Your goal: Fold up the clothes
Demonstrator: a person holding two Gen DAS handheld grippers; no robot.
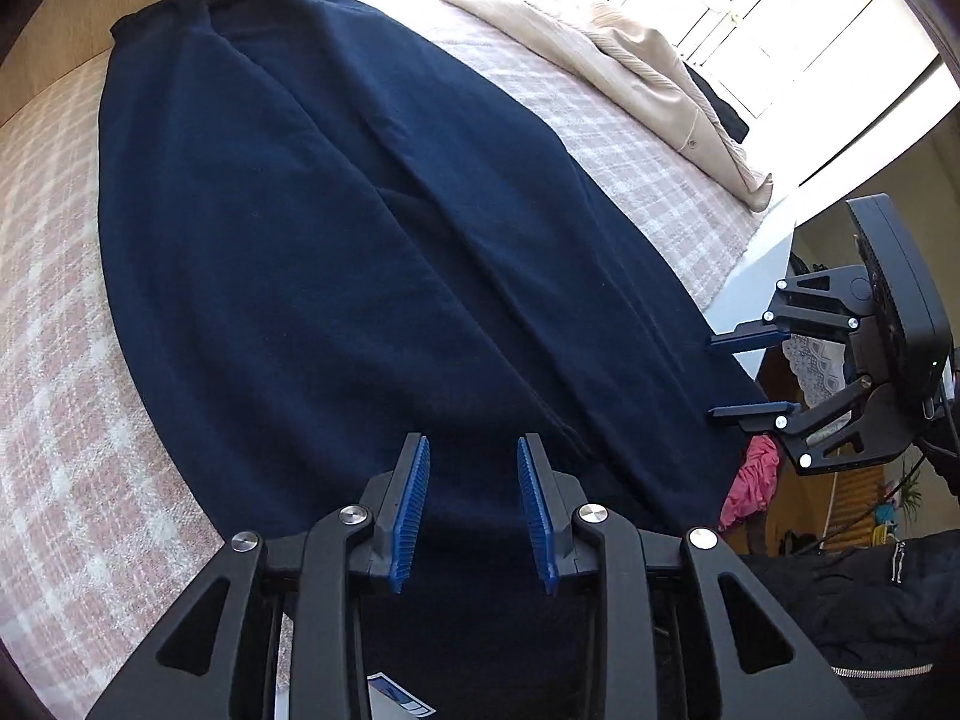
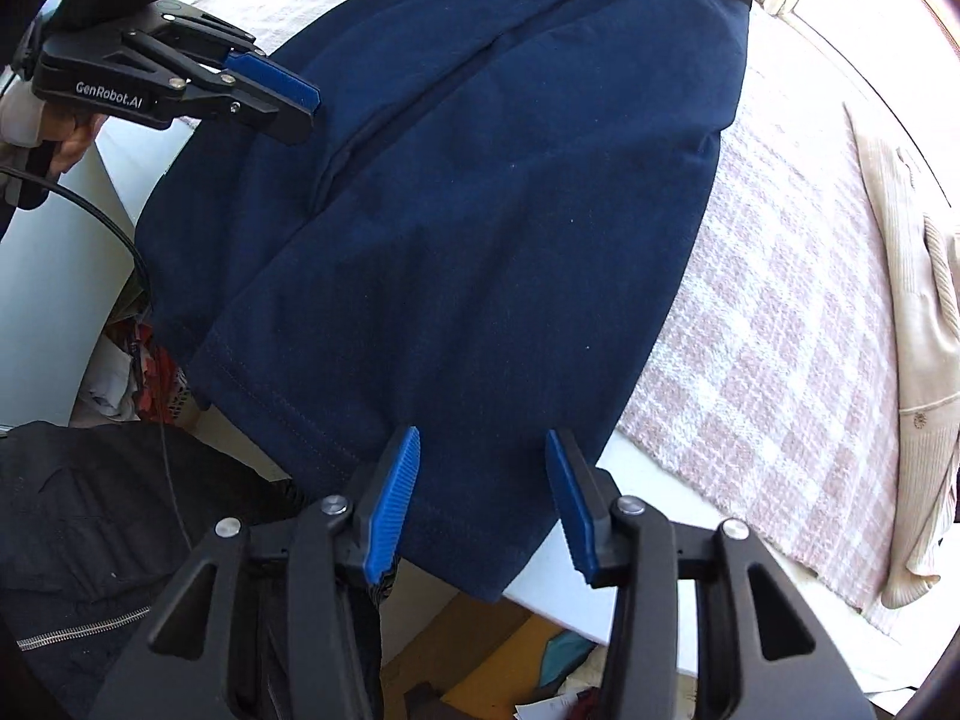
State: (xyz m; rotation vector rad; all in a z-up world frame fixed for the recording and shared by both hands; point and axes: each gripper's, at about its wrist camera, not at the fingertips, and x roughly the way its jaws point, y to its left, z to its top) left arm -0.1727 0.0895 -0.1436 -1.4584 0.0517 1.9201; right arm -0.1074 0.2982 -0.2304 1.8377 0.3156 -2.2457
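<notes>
Over the navy shirt (image 1: 336,252), both tools (image 1: 474,504) (image 2: 483,492) stand part-open, gripping nothing.

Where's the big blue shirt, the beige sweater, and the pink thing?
blue shirt (image 1: 312,240), left wrist view, middle of the cloth
beige sweater (image 1: 654,78), left wrist view, ribbed front
pink thing (image 1: 753,483), left wrist view, crumpled middle

navy garment (image 1: 336,252): 1; beige garment (image 1: 654,84): 1, perhaps; tools: 2
</notes>
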